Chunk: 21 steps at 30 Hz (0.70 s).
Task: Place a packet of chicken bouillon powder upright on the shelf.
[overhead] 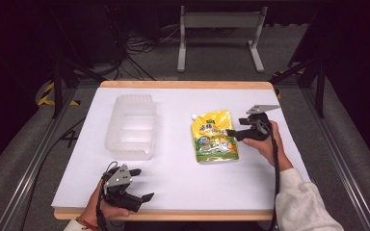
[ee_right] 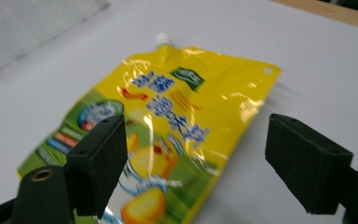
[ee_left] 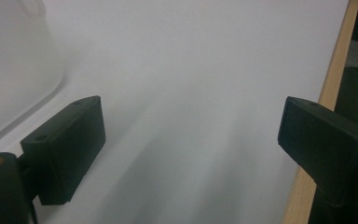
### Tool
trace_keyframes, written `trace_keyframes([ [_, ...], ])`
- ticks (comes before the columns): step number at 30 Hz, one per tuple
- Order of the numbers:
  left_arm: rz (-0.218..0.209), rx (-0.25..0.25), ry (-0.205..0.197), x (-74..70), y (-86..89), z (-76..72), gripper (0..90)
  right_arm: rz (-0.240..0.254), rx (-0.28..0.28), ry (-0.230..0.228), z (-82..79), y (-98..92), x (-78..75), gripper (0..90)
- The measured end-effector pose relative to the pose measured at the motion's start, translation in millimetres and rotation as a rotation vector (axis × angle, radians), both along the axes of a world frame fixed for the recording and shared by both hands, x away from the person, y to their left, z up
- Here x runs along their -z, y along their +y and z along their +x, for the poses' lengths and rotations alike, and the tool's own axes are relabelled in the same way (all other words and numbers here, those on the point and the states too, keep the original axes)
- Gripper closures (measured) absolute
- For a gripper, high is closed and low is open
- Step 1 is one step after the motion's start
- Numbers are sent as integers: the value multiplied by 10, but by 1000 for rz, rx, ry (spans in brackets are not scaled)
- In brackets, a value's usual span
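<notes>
A yellow spouted pouch (overhead: pixel 215 136) with a white cap lies flat on the white table top, right of centre. My right gripper (overhead: pixel 232 134) hovers at the pouch's right edge, open, jaws pointing left. In the right gripper view the pouch (ee_right: pixel 168 126) lies between and beyond the spread jaws, nothing gripped. My left gripper (overhead: pixel 142 184) rests near the table's front edge at the left, open and empty. In the left gripper view its gripper (ee_left: pixel 191 135) has bare white table between the jaws.
A translucent plastic bin (overhead: pixel 131 126) stands at the left middle of the table; its corner (ee_left: pixel 14 70) shows in the left gripper view. The wooden table edge (overhead: pixel 173 215) runs along the front. Metal frame legs stand on the floor beyond the table.
</notes>
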<state>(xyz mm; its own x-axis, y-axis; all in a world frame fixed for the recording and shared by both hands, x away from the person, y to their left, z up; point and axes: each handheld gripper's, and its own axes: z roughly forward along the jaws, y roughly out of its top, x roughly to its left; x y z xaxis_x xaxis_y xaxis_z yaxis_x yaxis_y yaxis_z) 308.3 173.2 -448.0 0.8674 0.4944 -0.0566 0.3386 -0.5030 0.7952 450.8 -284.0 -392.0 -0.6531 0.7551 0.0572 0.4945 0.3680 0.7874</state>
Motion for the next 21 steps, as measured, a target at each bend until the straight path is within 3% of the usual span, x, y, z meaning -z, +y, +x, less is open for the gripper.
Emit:
trace_keyframes([
  [3, 13, 18, -6, -6, -55, 6, 84, 40, 20, -3, -157, -204, 64, 215],
  [6, 8, 34, -12, -15, -87, 29, 85, -13, 34, 8, -248, -309, 118, 215],
  [8, 4, 40, -4, -1, -97, 52, 85, -6, 35, 2, -313, -367, 142, 240],
  [10, 15, 34, -3, 4, -102, 59, 90, -36, 43, 3, -324, -391, 168, 234],
  [16, 21, 36, -27, -8, -118, 61, 110, 2, 59, 8, -199, -416, 219, 228],
  [21, 6, -5, -30, -5, -52, 72, 119, 41, 48, 42, 55, -332, 251, 205],
])
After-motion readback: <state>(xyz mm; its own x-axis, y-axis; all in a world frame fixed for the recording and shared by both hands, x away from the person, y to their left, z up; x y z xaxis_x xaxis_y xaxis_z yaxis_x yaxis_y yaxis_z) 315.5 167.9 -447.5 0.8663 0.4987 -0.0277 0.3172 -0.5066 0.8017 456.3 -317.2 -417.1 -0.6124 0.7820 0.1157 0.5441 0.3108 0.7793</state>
